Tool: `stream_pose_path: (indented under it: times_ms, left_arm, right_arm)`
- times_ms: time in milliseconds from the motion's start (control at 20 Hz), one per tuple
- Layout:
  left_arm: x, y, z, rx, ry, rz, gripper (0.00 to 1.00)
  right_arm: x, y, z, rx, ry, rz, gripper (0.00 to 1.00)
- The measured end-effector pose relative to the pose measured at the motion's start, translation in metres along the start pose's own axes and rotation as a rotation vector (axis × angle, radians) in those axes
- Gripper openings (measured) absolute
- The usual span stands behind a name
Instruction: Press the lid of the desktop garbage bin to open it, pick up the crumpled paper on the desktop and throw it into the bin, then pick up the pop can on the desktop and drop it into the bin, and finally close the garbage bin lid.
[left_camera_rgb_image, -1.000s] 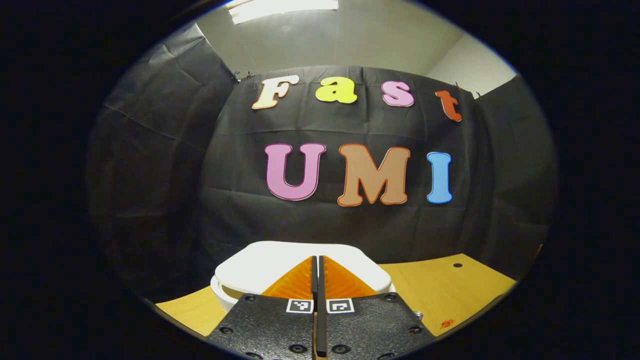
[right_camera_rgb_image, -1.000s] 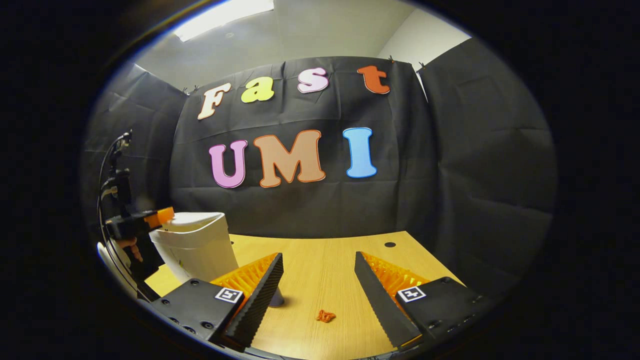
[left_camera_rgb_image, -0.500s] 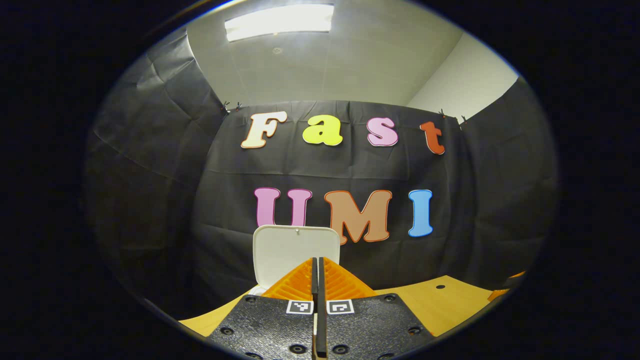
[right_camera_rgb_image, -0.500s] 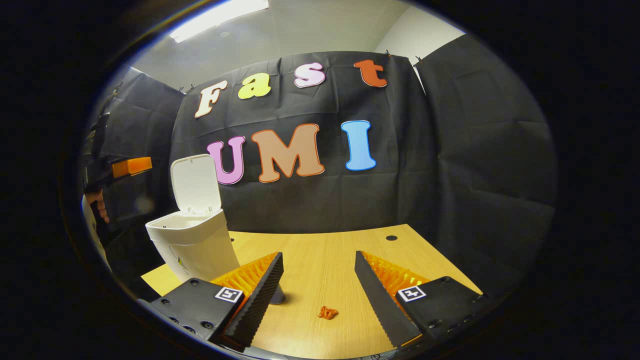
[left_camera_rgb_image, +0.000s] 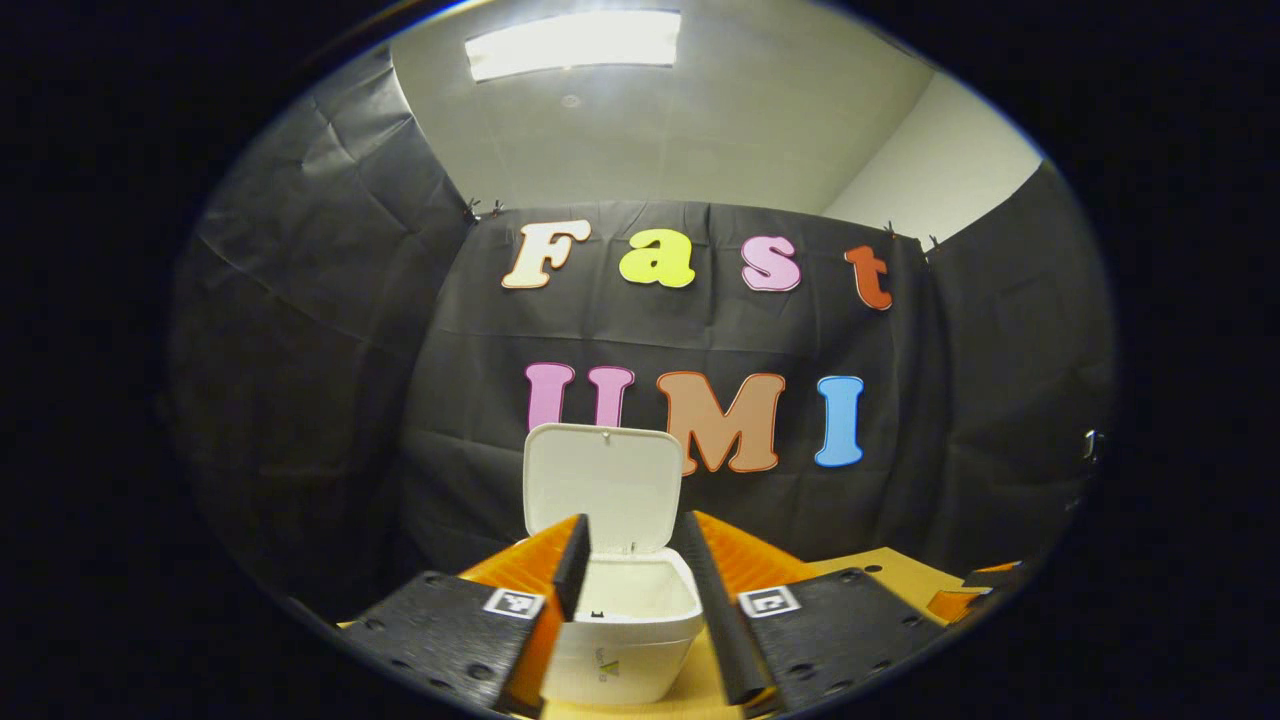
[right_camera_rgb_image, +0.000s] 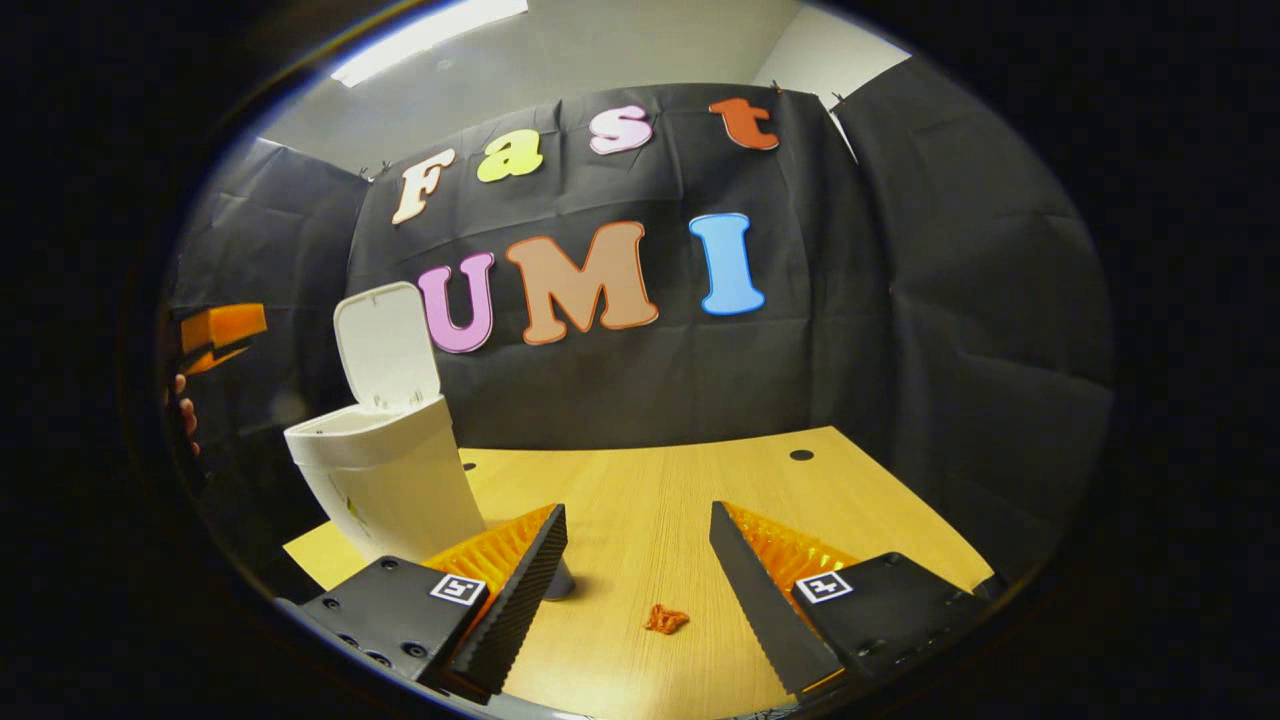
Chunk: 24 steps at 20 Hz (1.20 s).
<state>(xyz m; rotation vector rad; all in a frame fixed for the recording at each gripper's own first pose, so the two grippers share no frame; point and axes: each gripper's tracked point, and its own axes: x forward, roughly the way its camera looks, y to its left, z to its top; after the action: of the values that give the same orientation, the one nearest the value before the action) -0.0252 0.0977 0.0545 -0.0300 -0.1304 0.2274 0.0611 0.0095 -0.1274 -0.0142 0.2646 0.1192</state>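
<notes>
Already the first step reads as finished, judging by how things stand. Nearest in the right gripper view, the right gripper (right_camera_rgb_image: 638, 585) has its fingers spread wide with nothing between them, hanging low over the wooden desktop (right_camera_rgb_image: 880, 510). Just ahead of it, at about 6 o'clock in that view, lies a small crumpled orange scrap (right_camera_rgb_image: 665, 619), which I take to be the crumpled paper; it rests loose on the wood, touched by nothing. Partly hidden behind the left finger is a small grey object (right_camera_rgb_image: 560, 585); it could be the pop can, but too little shows to tell. Farther off at 9 o'clock stands the white garbage bin (right_camera_rgb_image: 390, 485), its lid (right_camera_rgb_image: 386, 345) tipped up and back, the mouth uncovered. Beyond it, at the far left edge, the left gripper's tips (right_camera_rgb_image: 222, 330) show with a hand behind them.

In the left gripper view, the left gripper (left_camera_rgb_image: 628, 590) is parted and empty, set apart from the bin (left_camera_rgb_image: 625, 640) at 6 o'clock, with the raised lid (left_camera_rgb_image: 605, 490) behind.

So the lid is open; paper, can and closing are all left. The likely next move is the right gripper lowering onto the paper.
</notes>
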Motion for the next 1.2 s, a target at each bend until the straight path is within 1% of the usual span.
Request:
stream_pose_path:
  times_ms: [100,150,200,250,400,600,650,700,750,800,850,900,950,1000,1050,1100,1200]
  left_arm:
    - [-0.005,0.009,0.003,0.039,-0.005,0.036,0.92]
    - [-0.007,0.011,0.006,0.054,-0.012,0.050,0.94]
    - [-0.011,0.013,0.009,0.063,-0.021,0.059,0.93]
    - [-0.014,0.014,0.013,0.070,-0.032,0.067,0.93]
    - [-0.021,0.022,0.019,0.099,-0.054,0.103,0.93]
    - [-0.028,0.032,0.010,0.117,-0.027,0.157,0.93]
    - [-0.030,0.036,0.008,0.115,-0.020,0.173,0.93]
    - [-0.032,0.038,0.007,0.110,-0.015,0.186,0.93]
    - [-0.035,0.041,0.006,0.106,-0.010,0.201,0.93]
    - [-0.037,0.046,0.006,0.108,-0.007,0.216,0.93]
    - [-0.039,0.050,0.006,0.114,-0.005,0.233,0.93]
    - [-0.041,0.054,0.004,0.119,-0.001,0.247,0.93]
    - [-0.043,0.057,0.005,0.123,0.001,0.261,0.93]
    - [-0.045,0.060,0.004,0.124,0.002,0.271,0.93]
    - [-0.046,0.061,0.003,0.122,0.005,0.280,0.93]
    - [-0.047,0.062,0.000,0.119,0.007,0.288,0.93]
    - [-0.048,0.064,-0.003,0.112,0.015,0.296,0.93]
  right_arm:
    - [0.019,-0.001,-0.019,0.004,0.042,0.013,0.96]
    - [0.028,-0.003,-0.027,0.013,0.065,0.015,0.96]
    - [0.037,-0.005,-0.036,0.021,0.087,0.019,0.95]
    - [0.045,-0.006,-0.046,0.025,0.110,0.020,0.96]
    - [0.072,-0.007,-0.082,0.030,0.217,0.030,0.96]
    - [0.099,-0.017,-0.124,-0.004,0.358,0.006,0.96]
    - [0.104,-0.015,-0.133,-0.007,0.386,0.011,0.96]
    - [0.107,-0.014,-0.138,-0.011,0.407,0.018,0.87]
    - [0.110,-0.014,-0.147,-0.021,0.434,0.021,0.84]
    - [0.111,-0.015,-0.155,-0.028,0.464,0.024,0.74]
    - [0.112,-0.015,-0.163,-0.031,0.492,0.028,0.77]
    - [0.115,-0.015,-0.169,-0.035,0.516,0.027,0.77]
    - [0.117,-0.015,-0.173,-0.038,0.543,0.026,0.72]
    - [0.118,-0.015,-0.177,-0.039,0.567,0.021,0.77]
    - [0.119,-0.015,-0.181,-0.038,0.585,0.016,0.77]
    - [0.119,-0.015,-0.184,-0.034,0.602,0.016,0.72]
    - [0.118,-0.021,-0.189,-0.032,0.635,0.015,0.71]
